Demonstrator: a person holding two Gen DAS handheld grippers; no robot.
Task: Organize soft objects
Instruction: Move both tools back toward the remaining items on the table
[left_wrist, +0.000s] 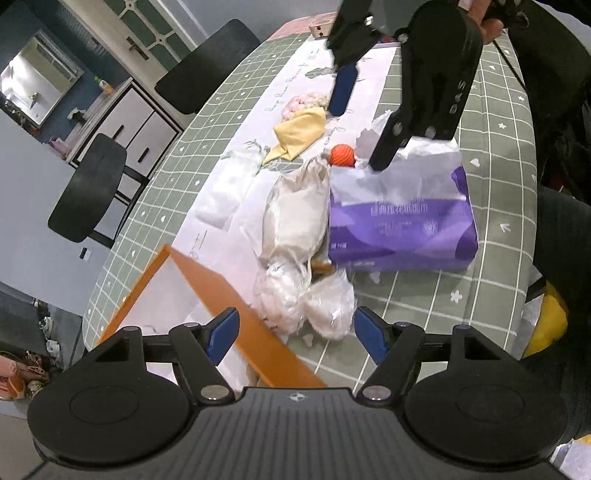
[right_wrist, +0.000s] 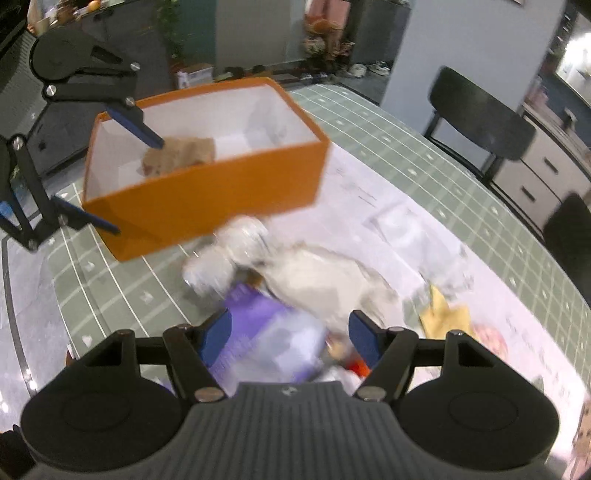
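Note:
My left gripper (left_wrist: 295, 336) stands open low over two plastic-wrapped white bundles (left_wrist: 306, 306), its pads clear of them. It is beside the orange box (left_wrist: 236, 306), which holds a brown cloth (right_wrist: 177, 155). Past the bundles lie a whitish drawstring bag (left_wrist: 295, 218), a purple tissue pack (left_wrist: 402, 229), an orange ball (left_wrist: 342, 155), a yellow cloth (left_wrist: 301, 134) and a pink-white fluffy item (left_wrist: 303, 101). My right gripper (left_wrist: 356, 138) hangs open above the tissue pack's far end with nothing gripped. Its own blurred view shows the gripper (right_wrist: 291, 338) over the pack (right_wrist: 266, 332) and the bag (right_wrist: 325, 277).
The green checked tablecloth (left_wrist: 491, 184) has a white runner down its middle. Two dark chairs (left_wrist: 88, 192) and a white cabinet (left_wrist: 129, 122) stand beyond the far table edge. A clear folded packet (left_wrist: 225, 192) lies on the runner. Something yellow (left_wrist: 546, 321) sits off the table's near side.

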